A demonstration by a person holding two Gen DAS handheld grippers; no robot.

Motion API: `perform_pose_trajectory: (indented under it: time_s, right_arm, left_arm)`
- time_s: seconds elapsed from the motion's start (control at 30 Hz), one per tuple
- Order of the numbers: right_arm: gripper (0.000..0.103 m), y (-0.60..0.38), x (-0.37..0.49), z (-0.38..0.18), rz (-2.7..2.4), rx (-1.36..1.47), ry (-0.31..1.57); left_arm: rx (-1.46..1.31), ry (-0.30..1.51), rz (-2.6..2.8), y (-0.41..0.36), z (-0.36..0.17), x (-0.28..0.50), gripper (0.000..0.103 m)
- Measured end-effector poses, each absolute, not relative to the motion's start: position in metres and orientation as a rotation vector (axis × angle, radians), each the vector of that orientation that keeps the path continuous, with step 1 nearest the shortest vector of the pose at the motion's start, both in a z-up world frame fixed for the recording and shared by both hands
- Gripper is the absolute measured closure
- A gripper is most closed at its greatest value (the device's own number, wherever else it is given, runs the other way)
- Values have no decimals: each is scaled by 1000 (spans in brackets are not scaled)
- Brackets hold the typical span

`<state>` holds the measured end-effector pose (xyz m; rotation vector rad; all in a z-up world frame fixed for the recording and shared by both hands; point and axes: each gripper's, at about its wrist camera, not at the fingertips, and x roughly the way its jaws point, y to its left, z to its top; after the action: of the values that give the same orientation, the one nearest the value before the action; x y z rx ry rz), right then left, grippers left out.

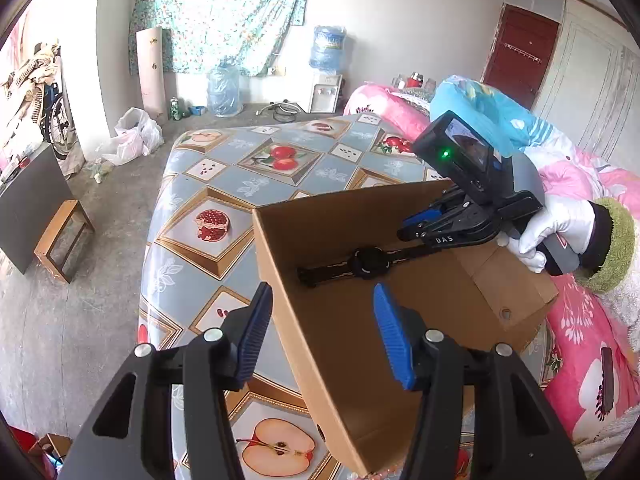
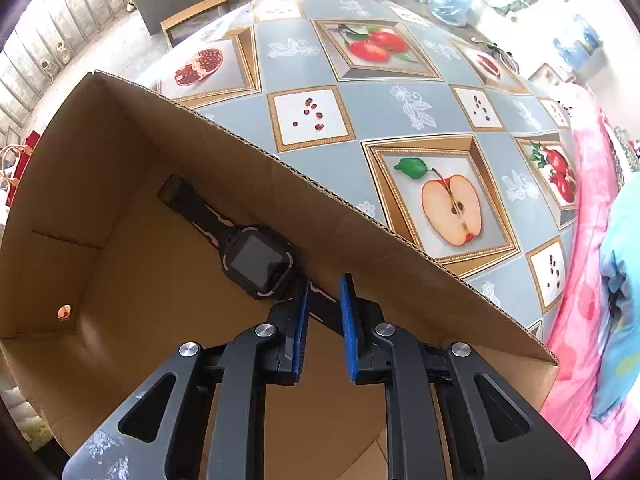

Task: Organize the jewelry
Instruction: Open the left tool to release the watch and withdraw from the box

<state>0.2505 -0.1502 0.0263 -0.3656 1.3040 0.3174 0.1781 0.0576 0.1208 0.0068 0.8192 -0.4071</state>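
Right gripper (image 2: 324, 320) jaws slightly parted astride black square-faced smartwatch (image 2: 258, 260) strap in brown cardboard box (image 2: 132, 256); left gripper (image 1: 320, 334) open, empty. Watch: light, floppy strap; take the rigid case.

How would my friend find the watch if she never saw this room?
Look for the table with the fruit-patterned cloth, then the open cardboard box on it. The black smartwatch lies flat on the box floor, the only thing inside, with a square dark screen.

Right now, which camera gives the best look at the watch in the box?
The right wrist view: the watch lies close below, square screen and strap clear, along the wall of the cardboard box. In the left wrist view the watch is farther off, small and dark, its screen unreadable.
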Motion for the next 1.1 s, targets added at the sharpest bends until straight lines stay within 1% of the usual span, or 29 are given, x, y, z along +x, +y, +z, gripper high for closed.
perform_pose_trajectory:
  time_s: [0.1,0.23,0.47,0.53,0.57,0.6,0.63,0.7,0.77,0.8,0.83,1.0,1.1]
  right_arm:
    - [88,-149,238,39,327,-336,1274]
    - [88,-156,202,75,333,-255,1191]
    - [87,-217,142,139,296,-55,984]
    - [83,-237,126,135,291,16,927]
    - [83,-244,110,138,288,60,900]
    - [80,-250,96,140,288,99,874]
    - [75,-253,84,141,288,131,849]
    - [67,-260,55,144,273,177,815]
    - [64,-257,29,134,241,183,810]
    - [60,-253,21,123,223,186,821]
    - [59,-249,13,112,210,196,841]
    - [59,-217,-10,48,158,206,971]
    - [59,-199,-13,20,152,213,1010]
  left_arm:
    - [-26,777,-403,69,124,165,49]
    - [-63,731,-403,84,124,142,45]
    - [-72,679,-377,89,109,97,38]
    - [-52,672,-362,86,106,82,35]
    - [-39,664,-353,84,104,75,34]
    - [-27,662,-347,83,101,69,30]
    - [-12,665,-338,80,97,63,28]
    - [30,682,-323,73,89,53,26]
    - [63,711,-316,66,76,45,25]
    - [74,733,-314,60,68,42,25]
    - [86,759,-304,56,60,41,25]
    - [163,869,-234,29,17,48,25]
    - [215,891,-212,13,-1,53,25]
